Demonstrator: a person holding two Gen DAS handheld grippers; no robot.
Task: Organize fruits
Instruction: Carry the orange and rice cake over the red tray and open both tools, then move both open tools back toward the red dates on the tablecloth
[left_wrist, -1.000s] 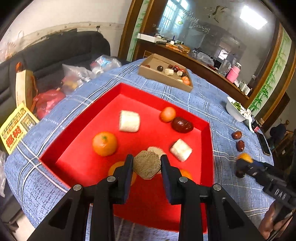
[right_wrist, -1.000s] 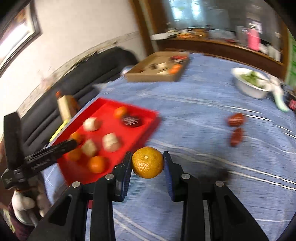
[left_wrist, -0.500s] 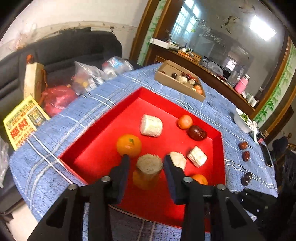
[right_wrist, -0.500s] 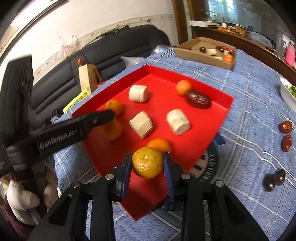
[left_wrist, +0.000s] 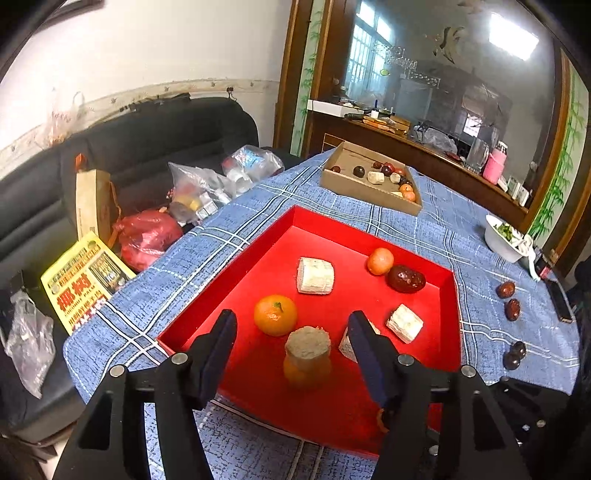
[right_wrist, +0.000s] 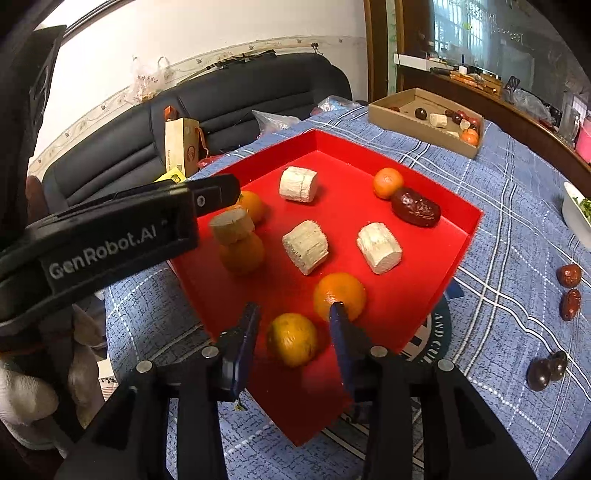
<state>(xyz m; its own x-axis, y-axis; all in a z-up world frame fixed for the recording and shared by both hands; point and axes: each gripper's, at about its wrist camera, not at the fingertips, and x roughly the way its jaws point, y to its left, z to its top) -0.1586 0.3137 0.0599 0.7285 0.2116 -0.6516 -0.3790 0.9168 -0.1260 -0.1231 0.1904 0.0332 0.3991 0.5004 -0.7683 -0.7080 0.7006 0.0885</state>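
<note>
Dates on tablecloth beside red tray.

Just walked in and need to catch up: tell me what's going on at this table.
A person is sorting fruit into a red tray with a handheld gripper in each hand. The left gripper has its jaws opening around a tan cylinder piece that sits atop an orange, no longer pressed. The right gripper has its jaws opening around a mandarin in the tray's near corner. Several dates lie outside on the blue tablecloth.
</note>
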